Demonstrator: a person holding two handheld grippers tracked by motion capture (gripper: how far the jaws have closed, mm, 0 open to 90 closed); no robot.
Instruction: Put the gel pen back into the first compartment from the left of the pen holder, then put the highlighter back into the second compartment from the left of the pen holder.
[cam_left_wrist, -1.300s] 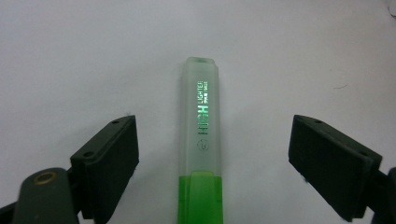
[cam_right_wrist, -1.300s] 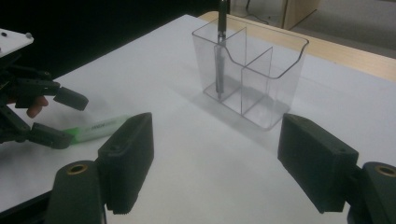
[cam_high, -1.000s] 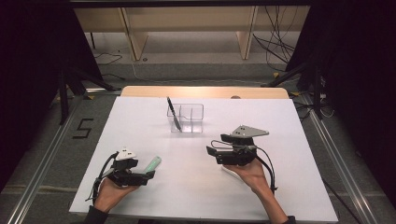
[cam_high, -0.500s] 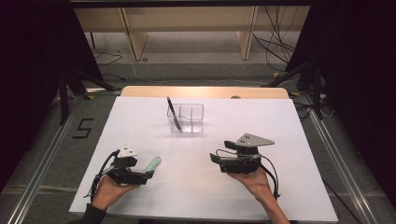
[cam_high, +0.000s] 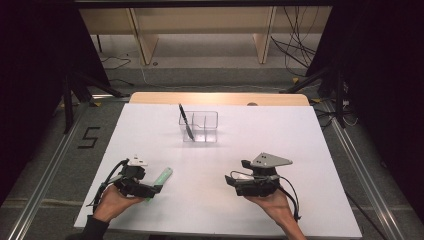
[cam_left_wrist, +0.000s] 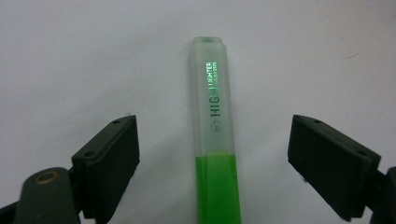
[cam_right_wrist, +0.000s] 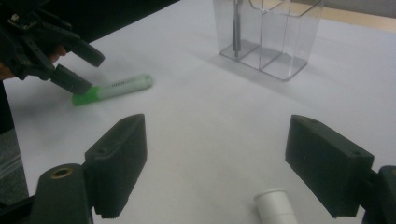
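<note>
A green highlighter (cam_left_wrist: 212, 93) with a clear cap lies on the white table (cam_high: 220, 155), between the wide-apart jaws of my left gripper (cam_left_wrist: 212, 122); neither pad touches it. In the high view this highlighter (cam_high: 162, 175) sits at the tips of the left gripper (cam_high: 155, 187), near the front left. My right gripper (cam_right_wrist: 217, 123) is open and its jaws have just been opening. A white cylinder end (cam_right_wrist: 275, 207) lies low between them, untouched. In the high view the right gripper (cam_high: 231, 181) points left at the front right.
A clear divided organiser (cam_high: 201, 127) stands at the table's middle back with a black pen (cam_high: 186, 120) leaning in its left compartment. The right gripper view shows the organiser (cam_right_wrist: 275, 37) ahead and the left gripper (cam_right_wrist: 60, 51) far left. Cables lie on the floor beyond.
The right hand has drifted toward the near edge and sunk closer to the table. The left hand and the highlighter have stayed put.
</note>
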